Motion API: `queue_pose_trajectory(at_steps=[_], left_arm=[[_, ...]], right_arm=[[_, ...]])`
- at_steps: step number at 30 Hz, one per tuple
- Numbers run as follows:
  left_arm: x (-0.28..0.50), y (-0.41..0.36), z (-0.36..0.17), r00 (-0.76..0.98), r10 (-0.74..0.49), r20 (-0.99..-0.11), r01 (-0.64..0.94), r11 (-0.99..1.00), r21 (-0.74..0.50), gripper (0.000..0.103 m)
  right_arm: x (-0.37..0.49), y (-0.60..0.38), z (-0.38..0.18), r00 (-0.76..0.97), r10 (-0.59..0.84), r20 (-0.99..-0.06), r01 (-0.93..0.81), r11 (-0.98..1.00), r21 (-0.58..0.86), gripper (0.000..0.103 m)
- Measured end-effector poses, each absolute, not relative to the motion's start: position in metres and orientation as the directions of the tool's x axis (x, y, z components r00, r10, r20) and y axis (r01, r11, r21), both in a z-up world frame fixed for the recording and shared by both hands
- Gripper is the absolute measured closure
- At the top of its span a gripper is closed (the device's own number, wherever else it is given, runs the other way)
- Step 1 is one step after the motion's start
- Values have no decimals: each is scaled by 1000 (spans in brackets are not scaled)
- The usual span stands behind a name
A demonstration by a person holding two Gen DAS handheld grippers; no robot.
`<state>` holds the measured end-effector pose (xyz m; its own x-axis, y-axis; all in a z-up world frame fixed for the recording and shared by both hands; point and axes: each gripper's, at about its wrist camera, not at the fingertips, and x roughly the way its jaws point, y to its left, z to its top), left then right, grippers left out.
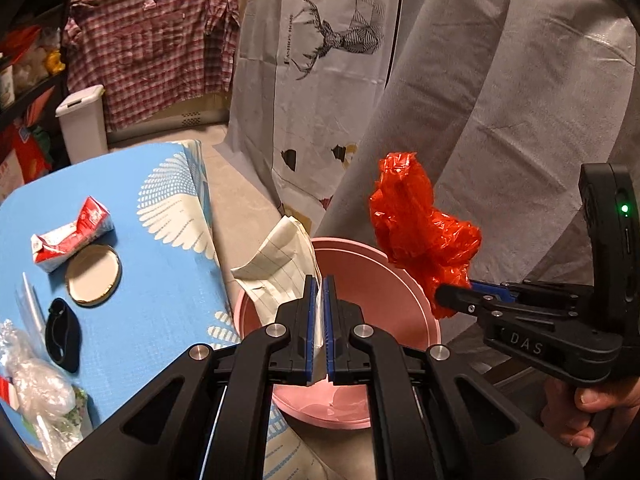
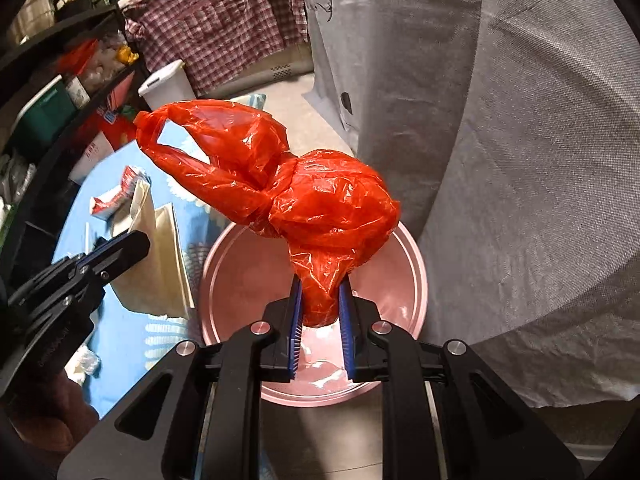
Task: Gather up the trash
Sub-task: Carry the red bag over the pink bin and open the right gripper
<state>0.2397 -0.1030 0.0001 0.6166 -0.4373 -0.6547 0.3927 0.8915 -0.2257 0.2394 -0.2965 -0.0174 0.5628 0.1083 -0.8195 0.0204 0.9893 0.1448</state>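
My left gripper is shut on a crumpled sheet of lined paper and holds it over the pink bin. My right gripper is shut on a knotted red plastic bag, also above the pink bin. The right gripper with the red bag shows at the right of the left wrist view. The left gripper with the paper shows at the left of the right wrist view.
A blue-clothed table carries a crushed red-and-white carton, a round lid, a black band and clear plastic wrap. A white lidded bin stands behind. Grey fabric covers hang on the right.
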Motion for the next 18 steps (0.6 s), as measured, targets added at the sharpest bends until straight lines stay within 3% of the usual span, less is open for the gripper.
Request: queue_pose_trajectory(at_steps=[14, 18], left_arm=[[245, -117, -15, 590, -430, -683, 406, 890, -209, 99], [247, -119, -15, 589, -427, -686, 405, 891, -207, 97]], right_arm=[[244, -297, -21, 550, 113, -828, 8, 990, 141, 86], [247, -295, -24, 535, 108, -838, 2, 992, 129, 80]])
